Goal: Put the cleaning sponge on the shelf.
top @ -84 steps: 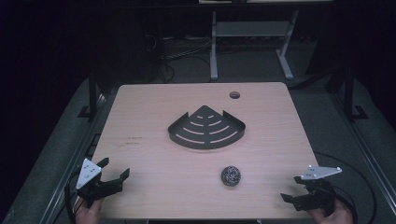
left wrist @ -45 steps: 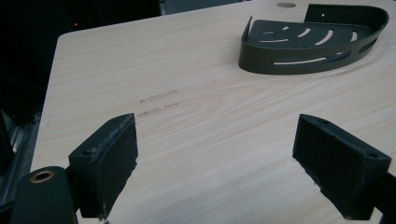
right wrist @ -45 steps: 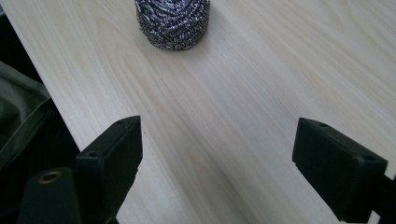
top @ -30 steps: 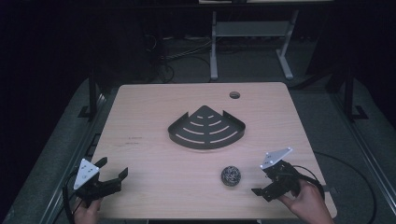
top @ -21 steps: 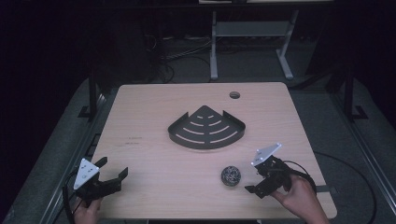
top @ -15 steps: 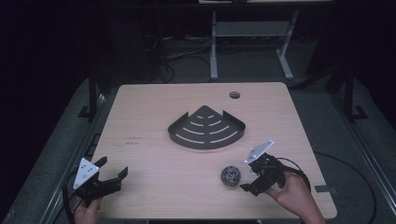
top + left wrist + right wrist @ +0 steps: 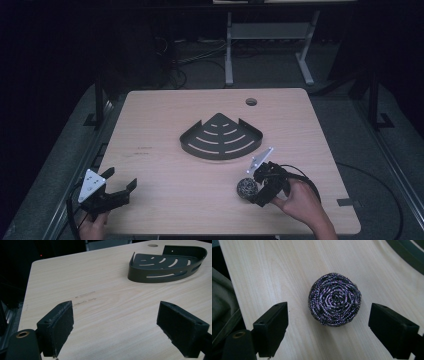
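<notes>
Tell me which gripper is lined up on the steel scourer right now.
The right gripper: its open jaws flank the steel wool scourer lying on the table. The left gripper sits open at the near left corner, over bare wood.

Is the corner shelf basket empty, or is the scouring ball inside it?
Empty. The basket holds nothing; the scouring ball lies on the table outside it.

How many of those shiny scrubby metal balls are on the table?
1. The steel wool scrubber lies on the table near its front right, just ahead of the open right gripper, in front of the black corner shelf.
</notes>
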The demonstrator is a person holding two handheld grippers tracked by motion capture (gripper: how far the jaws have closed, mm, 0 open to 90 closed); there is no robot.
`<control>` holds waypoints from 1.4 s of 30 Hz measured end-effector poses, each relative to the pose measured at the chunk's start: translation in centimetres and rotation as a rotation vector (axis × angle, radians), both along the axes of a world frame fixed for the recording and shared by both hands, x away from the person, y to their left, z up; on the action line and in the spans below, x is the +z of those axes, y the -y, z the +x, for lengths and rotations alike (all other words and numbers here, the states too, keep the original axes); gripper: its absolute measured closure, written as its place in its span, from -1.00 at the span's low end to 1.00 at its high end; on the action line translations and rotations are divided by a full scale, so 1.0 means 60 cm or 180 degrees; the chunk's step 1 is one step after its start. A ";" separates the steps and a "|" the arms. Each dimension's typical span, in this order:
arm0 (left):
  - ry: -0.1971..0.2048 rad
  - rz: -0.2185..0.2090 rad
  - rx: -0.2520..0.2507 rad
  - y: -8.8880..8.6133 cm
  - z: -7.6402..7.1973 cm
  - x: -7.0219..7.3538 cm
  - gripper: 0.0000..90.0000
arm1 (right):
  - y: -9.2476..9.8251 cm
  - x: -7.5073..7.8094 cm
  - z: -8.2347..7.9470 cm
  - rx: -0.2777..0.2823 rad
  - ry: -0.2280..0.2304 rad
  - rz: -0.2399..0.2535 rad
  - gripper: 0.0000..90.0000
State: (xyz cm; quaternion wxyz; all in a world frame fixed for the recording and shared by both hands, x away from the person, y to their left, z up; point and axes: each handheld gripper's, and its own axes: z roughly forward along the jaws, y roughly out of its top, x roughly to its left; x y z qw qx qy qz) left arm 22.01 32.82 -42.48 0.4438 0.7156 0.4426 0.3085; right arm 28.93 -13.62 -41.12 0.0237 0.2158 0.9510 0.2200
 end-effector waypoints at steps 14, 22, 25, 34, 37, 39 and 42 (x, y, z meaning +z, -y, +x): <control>0.0010 0.0008 -0.0007 0.002 -0.001 0.001 -0.71 | -0.028 -0.030 0.026 0.0032 -0.0147 -0.0190 -0.59; 0.0013 -0.0002 -0.0008 0.002 0.000 0.001 -0.71 | -0.041 -0.040 0.032 0.0080 -0.0175 -0.0251 -0.41; 0.0016 -0.0001 -0.0008 0.003 0.000 0.002 -0.71 | -0.042 -0.040 0.031 0.0107 -0.0165 -0.0256 -0.30; 0.0017 0.0005 -0.0009 0.003 -0.001 0.002 -0.71 | -0.033 -0.025 0.028 0.0092 -0.0150 -0.0145 -0.25; 0.0022 -0.0006 -0.0009 0.002 -0.001 0.002 -0.71 | -0.029 -0.016 0.029 0.0103 -0.0167 -0.0058 -0.25; 0.0025 -0.0009 -0.0014 0.002 -0.001 0.002 -0.71 | -0.028 -0.009 0.031 0.0099 -0.0171 -0.0061 -0.25; 0.0020 -0.0002 -0.0003 0.001 -0.001 0.002 -0.71 | -0.026 0.001 0.034 0.0115 -0.0172 -0.0017 -0.25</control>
